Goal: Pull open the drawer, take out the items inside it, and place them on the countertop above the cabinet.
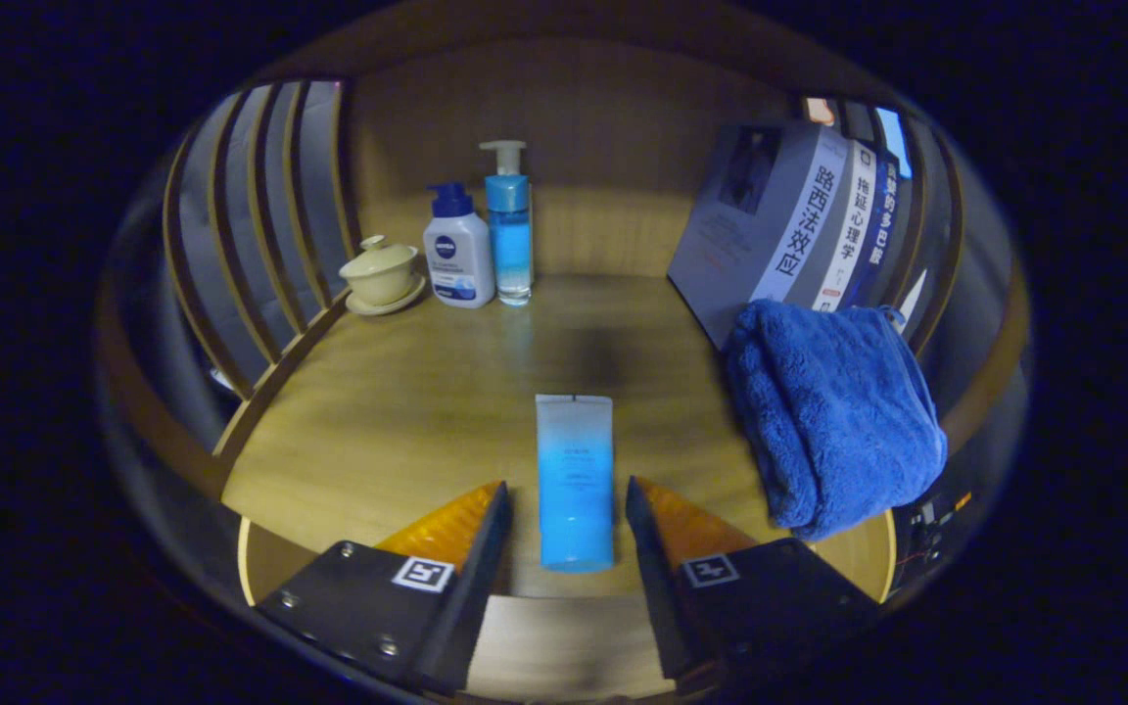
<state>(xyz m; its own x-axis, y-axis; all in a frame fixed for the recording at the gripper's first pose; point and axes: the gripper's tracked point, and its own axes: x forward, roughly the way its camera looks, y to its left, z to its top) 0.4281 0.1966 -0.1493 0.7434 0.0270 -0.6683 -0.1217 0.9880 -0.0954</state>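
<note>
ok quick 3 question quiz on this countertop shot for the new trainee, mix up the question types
1. True or false: the gripper has its fingers open, with the blue tube lying flat on the countertop between them.
2. Multiple choice: what lies just right of the tube? A) a folded blue towel B) a lidded cup C) a pump bottle
3. Fill in: at the back, the lidded cup sits on a saucer beside two ____ bottles.

Key: 1 true; 2 A; 3 pump
</note>
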